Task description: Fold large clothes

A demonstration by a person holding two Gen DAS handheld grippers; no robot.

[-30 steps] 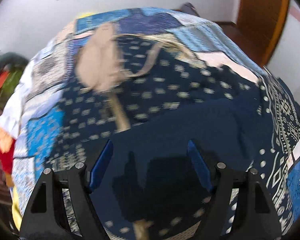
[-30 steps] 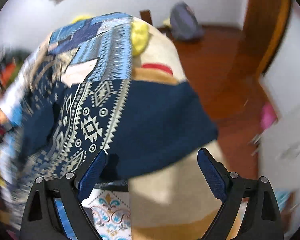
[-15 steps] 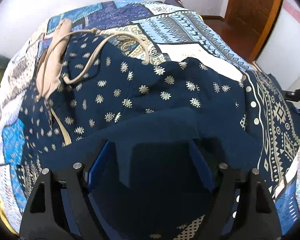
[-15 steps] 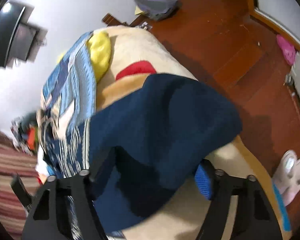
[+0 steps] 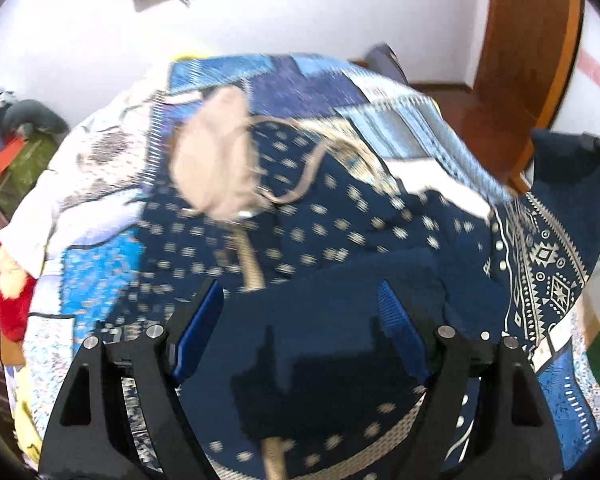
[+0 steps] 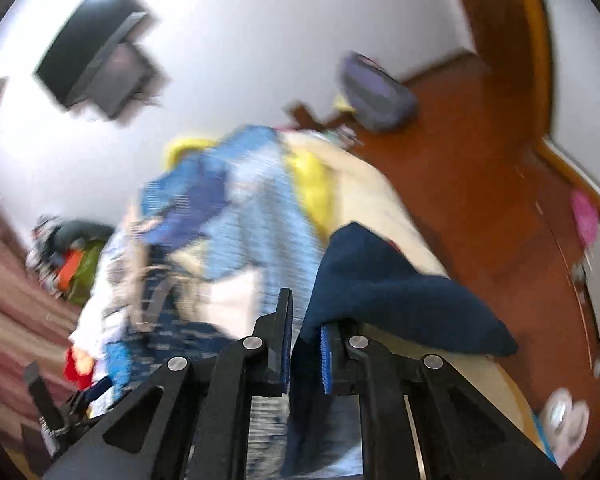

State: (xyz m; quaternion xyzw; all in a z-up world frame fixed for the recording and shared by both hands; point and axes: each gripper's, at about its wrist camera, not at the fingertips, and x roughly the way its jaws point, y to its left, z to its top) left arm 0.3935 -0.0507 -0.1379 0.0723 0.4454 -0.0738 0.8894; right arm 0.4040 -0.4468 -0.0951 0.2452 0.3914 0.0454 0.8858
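We see our left claw (image 5: 300,328) built of matte black angular plates with triangular cut-outs, round silver screw heads at the pivots, and ribbed blue pads (image 5: 198,330) lining the fingers. Our right claw (image 6: 305,344) has the same make.

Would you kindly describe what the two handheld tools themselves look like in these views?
Both match: the left tool and right tool have matte black, angular fingers with triangular cut-outs and round silver pivot pins. Each finger carries a ribbed blue pad on its inner face. No cables, markings, sleeves or hands show in either view.
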